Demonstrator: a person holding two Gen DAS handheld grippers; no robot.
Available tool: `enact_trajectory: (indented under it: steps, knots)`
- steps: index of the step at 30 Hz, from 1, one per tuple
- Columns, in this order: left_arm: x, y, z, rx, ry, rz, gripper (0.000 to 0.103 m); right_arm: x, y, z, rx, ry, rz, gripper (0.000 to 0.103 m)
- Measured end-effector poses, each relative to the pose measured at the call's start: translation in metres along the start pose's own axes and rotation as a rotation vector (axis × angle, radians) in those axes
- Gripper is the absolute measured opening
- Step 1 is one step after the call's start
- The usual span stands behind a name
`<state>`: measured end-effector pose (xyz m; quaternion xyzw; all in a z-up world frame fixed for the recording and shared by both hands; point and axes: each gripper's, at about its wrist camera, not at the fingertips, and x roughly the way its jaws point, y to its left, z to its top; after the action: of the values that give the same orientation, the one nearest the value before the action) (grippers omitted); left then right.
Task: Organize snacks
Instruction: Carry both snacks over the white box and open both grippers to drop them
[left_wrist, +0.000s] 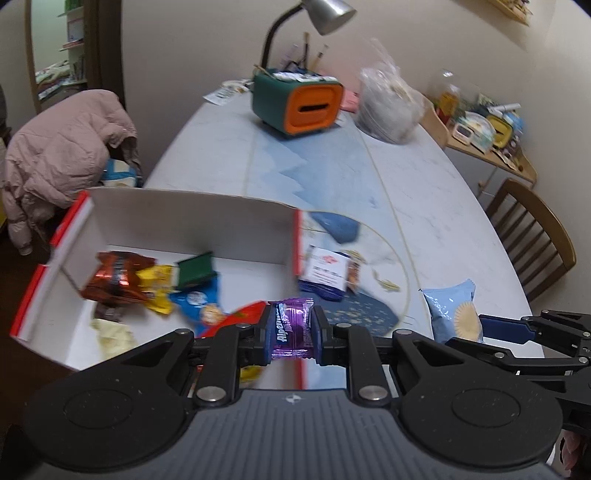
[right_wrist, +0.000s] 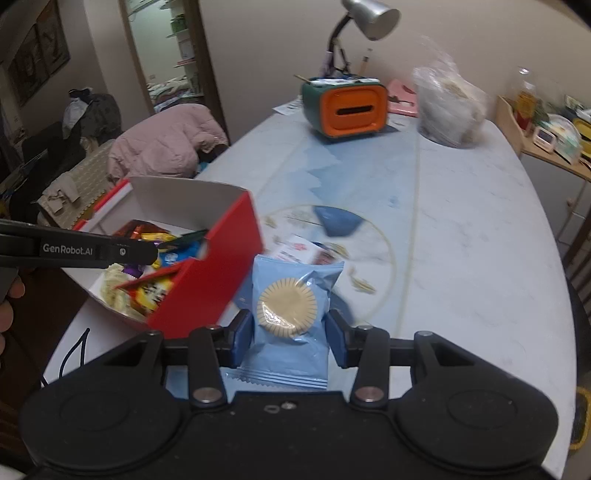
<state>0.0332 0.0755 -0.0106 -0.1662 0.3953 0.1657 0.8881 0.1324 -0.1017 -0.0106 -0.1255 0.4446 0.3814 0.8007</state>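
Left wrist view: my left gripper (left_wrist: 291, 332) pinches a purple candy (left_wrist: 292, 326), my right gripper (right_wrist: 290, 334) clamps a blue cookie packet (right_wrist: 290, 306) (both presumably going to the red box (right_wrist: 207, 280)).

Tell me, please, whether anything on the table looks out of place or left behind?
One snack packet, navy with a white label, lies on the table just outside the red box's right wall, while the other snacks are piled inside. Nothing looks spilled or damaged.
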Motion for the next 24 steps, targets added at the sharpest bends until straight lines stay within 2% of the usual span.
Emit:
enact_trajectory:
  steps: [13, 24]
  knots:
    - [-0.021, 0.079, 0.004, -0.041, -0.024, 0.047, 0.020, 0.028, 0.076, 0.030, -0.077, -0.001, 0.026, 0.042]
    - [-0.007, 0.137, 0.012, -0.057, 0.003, 0.130, 0.020, 0.073, 0.118, 0.054, -0.129, 0.038, 0.022, 0.042]
